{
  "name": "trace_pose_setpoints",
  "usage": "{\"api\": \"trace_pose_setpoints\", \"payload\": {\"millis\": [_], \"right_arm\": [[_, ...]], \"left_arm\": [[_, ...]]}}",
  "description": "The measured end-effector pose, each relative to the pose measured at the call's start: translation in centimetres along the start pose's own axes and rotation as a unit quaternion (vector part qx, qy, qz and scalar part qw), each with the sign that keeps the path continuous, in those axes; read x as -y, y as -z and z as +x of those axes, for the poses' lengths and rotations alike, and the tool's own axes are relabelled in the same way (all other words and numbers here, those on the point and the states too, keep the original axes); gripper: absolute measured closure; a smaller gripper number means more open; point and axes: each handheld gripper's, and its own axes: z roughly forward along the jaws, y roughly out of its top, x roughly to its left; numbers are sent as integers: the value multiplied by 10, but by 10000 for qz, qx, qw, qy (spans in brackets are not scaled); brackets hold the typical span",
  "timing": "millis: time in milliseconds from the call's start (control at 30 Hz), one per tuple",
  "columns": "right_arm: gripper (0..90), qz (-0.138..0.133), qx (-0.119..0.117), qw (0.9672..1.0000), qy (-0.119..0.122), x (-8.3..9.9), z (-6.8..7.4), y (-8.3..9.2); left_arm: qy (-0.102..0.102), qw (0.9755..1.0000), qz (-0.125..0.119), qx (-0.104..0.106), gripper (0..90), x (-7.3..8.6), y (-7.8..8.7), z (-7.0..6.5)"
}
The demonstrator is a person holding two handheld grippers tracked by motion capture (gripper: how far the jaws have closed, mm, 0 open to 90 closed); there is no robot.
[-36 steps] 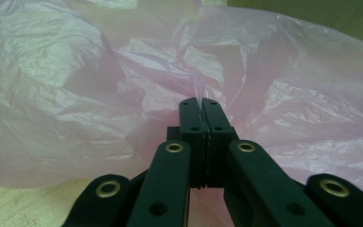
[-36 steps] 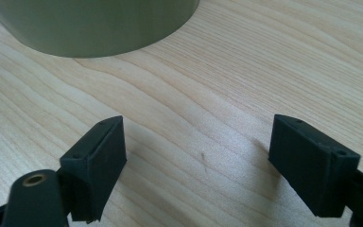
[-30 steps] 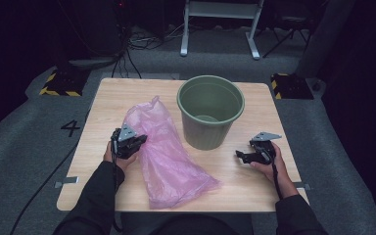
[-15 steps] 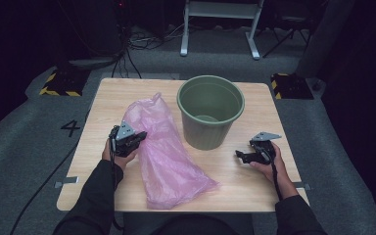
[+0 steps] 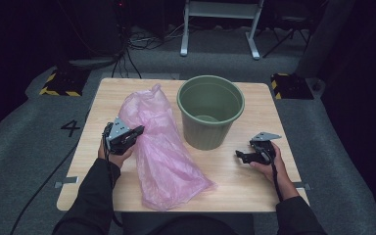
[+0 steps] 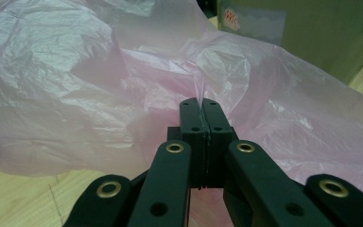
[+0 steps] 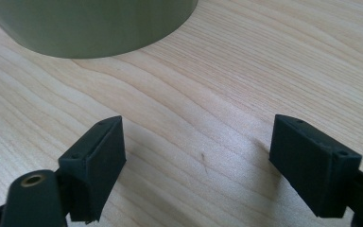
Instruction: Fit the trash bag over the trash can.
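Left claw is clamped on a fold of the pink bag beside the green bin; thin, limp, slippery film, best pinched at its rim. Right claw stands apart.

I see a thin, translucent pink plastic bag, crinkled and faintly glossy, beside a matt olive-green plastic bin with smooth walls. My counter is pale wood with a fine grain and a smooth satin finish. My left hand-held gripper and right hand-held gripper show matt black plastic, the left with brass-coloured rivets.
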Motion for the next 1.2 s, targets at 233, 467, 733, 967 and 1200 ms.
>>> {"api": "trace_pose_setpoints", "payload": {"millis": [233, 467, 733, 967, 1200], "right_arm": [[192, 4, 14, 10000, -16, 0, 0, 0], [192, 4, 23, 10000, -36, 1, 1, 1], [191, 3, 24, 10000, -35, 1, 1, 1], [192, 4, 23, 10000, -36, 1, 1, 1], [191, 3, 25, 10000, -35, 1, 1, 1]], "left_arm": [[-88, 9996, -242, 75, 895, -13, 8, -2], [-145, 9983, -540, 170, 895, -22, 20, -6], [-211, 9959, -834, 279, 895, -34, 28, -8], [-263, 9940, -970, 431, 895, -45, 26, -8], [-264, 9907, -1259, 448, 895, -55, 29, -6]]}}
